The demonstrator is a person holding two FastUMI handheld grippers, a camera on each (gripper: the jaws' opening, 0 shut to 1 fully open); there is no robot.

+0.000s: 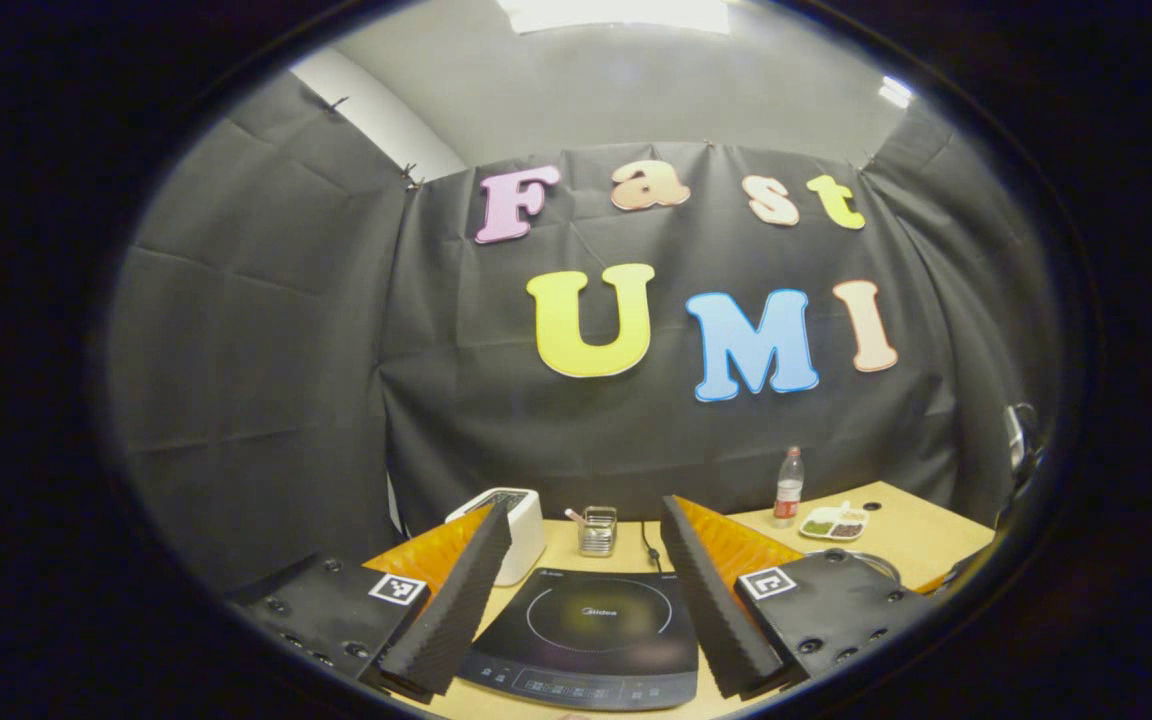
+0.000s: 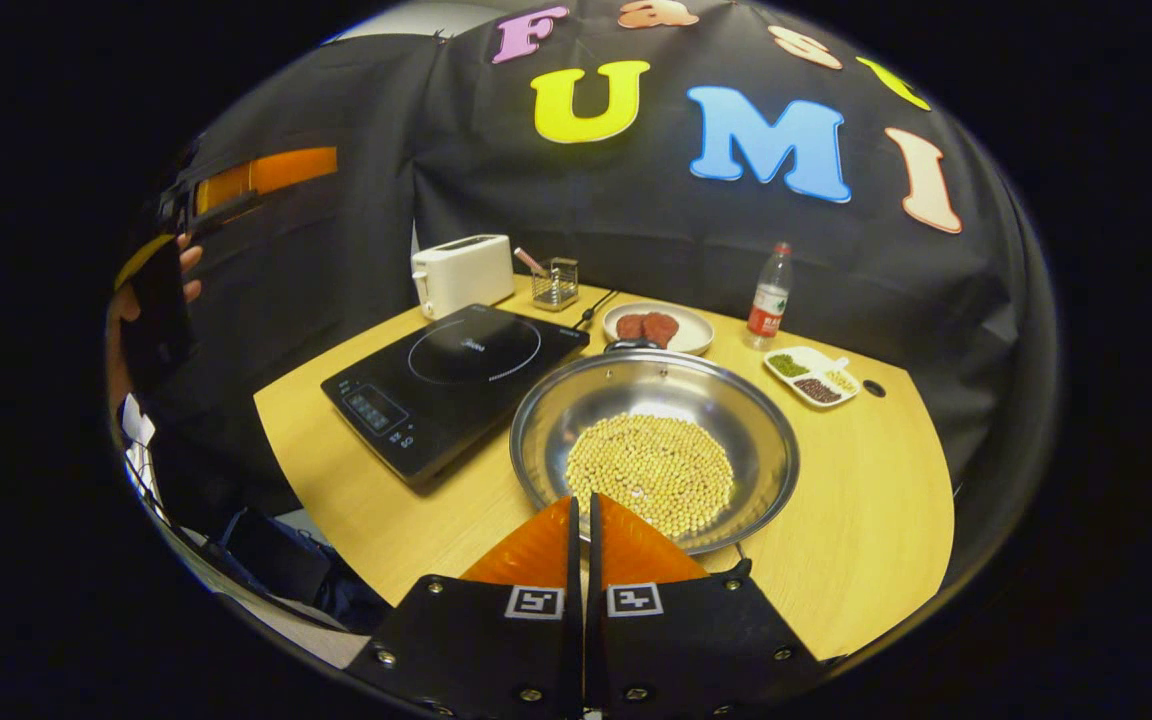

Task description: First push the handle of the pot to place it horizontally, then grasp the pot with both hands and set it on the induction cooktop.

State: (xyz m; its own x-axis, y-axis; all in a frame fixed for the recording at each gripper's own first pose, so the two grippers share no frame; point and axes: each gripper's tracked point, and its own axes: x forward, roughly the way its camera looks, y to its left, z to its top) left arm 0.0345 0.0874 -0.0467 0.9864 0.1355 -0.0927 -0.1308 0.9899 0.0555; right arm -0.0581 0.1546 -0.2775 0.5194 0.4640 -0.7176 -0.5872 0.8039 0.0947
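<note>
Surveying the booth table (image 2: 866, 560) from two vantage points, with both grippers hovering clear of everything.

Item, pot (image 2: 654, 445): a wide stainless pan holding a layer of pale beans, sitting on the table just beside the right edge of the induction cooktop (image 2: 456, 385), not on it. Its dark handle (image 2: 633, 345) is pointing away toward the back, at the far rim near a plate of red meat (image 2: 658, 327).

Item, right gripper (image 2: 581, 505): fingers lying together with only a thin seam between them, gripping nothing, tips hanging over the pot's near rim.

Item, left gripper (image 1: 586, 520): fingers standing wide apart, empty, held above the cooktop's near edge and framing its burner ring.

Item, surroundings: white toaster (image 2: 463, 272), wire basket (image 2: 556, 283), water bottle (image 2: 768, 292), divided dish of beans (image 2: 811, 375).

Step in hand, by judgement: the first one, the handle not yet pushed level. The next move is likely calling for the closed right fingers to reach past the pot to the far rim and nudge the handle sideways, before both grippers take the rim.
</note>
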